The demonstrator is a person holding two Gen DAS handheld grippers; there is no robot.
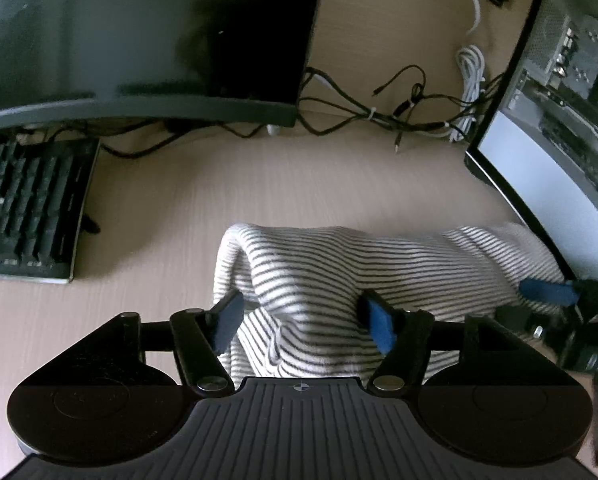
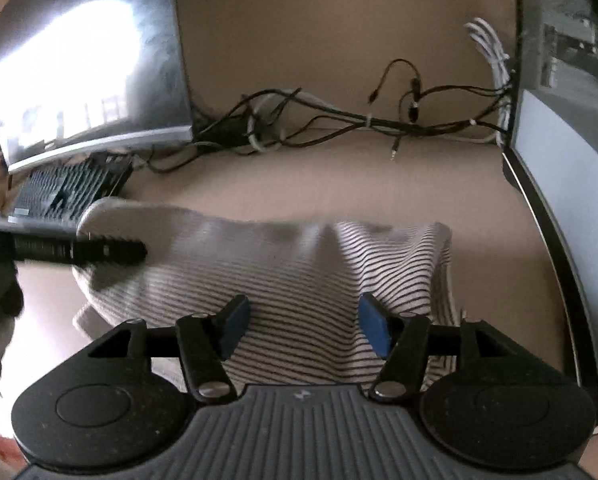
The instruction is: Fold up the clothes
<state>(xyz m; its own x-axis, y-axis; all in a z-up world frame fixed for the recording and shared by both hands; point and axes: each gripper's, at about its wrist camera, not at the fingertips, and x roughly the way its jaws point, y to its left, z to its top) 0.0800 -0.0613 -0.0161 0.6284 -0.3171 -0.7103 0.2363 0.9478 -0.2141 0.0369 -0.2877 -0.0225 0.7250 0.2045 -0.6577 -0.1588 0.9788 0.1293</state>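
Pale wood-grain desk (image 1: pixel 187 200) under two dark monitors, black keyboard (image 1: pixel 27 208) at left, tangle of black and white cables (image 1: pixel 379 112) along back edge. White knitted garment with thin black stripes (image 1: pixel 339 272) lies bunched mid-desk, rear edge rolled over. Left gripper (image 1: pixel 303 320) angled down over garment's near left part, blue pads apart, cloth between but not pinched. Right gripper (image 2: pixel 303 324) likewise angled down over right part, jaws spread, nothing clamped; blurred.
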